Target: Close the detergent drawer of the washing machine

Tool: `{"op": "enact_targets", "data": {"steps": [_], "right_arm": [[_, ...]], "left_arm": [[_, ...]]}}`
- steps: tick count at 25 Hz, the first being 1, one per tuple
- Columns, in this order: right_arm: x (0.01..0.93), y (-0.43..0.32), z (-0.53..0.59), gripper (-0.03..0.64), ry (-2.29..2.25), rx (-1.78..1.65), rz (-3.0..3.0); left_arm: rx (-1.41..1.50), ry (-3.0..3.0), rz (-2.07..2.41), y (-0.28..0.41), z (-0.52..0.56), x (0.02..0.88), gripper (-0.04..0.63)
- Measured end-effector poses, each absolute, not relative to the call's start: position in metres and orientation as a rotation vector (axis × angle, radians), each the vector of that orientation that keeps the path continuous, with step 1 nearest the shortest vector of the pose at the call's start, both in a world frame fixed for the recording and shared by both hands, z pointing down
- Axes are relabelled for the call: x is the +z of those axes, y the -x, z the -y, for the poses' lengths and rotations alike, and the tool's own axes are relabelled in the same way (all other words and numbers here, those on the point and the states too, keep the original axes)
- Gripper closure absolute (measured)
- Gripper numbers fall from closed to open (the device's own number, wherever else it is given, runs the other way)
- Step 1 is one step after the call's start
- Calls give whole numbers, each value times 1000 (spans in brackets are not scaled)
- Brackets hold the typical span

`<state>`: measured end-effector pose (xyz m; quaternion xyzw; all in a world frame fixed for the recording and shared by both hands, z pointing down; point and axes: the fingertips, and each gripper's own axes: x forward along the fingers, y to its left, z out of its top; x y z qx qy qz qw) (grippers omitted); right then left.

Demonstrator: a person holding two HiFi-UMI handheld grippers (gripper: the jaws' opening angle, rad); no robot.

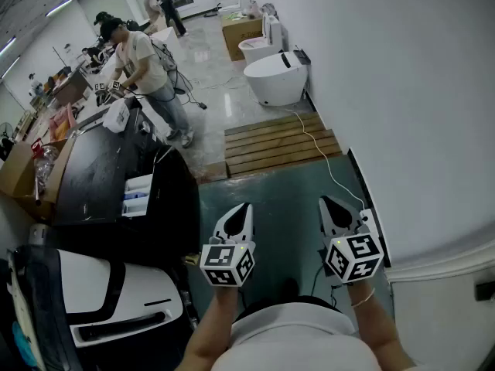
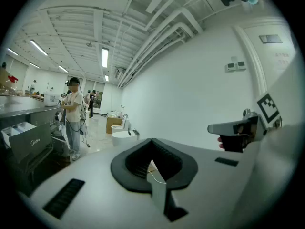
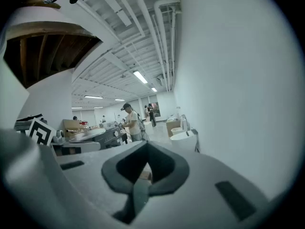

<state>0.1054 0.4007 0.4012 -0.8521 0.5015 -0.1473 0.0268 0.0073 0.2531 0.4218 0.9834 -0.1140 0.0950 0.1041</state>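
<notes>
The washing machine with a dark top stands at the left of the head view. Its white detergent drawer sticks out of the front, open, showing blue inside. The left gripper view shows the drawer far to the left. Both grippers hang over the teal floor, well to the right of the drawer. My left gripper is shut with nothing between its jaws, tips meeting. My right gripper is also shut and empty, a little to the right of the left one.
A white wall runs along the right with a white cable on the floor beside it. A wooden pallet and toilets lie ahead. A person works at a bench behind the machine. Another white appliance sits at lower left.
</notes>
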Motion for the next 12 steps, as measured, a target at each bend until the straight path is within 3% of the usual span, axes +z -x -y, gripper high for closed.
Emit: {"op": "enact_targets", "data": {"steps": [9,12], "right_arm": [[402,-114,-399,615,2555,-426,-1570],[405,-118,-395,614,2542,-441,-1569]], "left_arm": [[323,-2894,362,-16,-251,430,598],[335,-2885,379,-18,-247,433,562]]}}
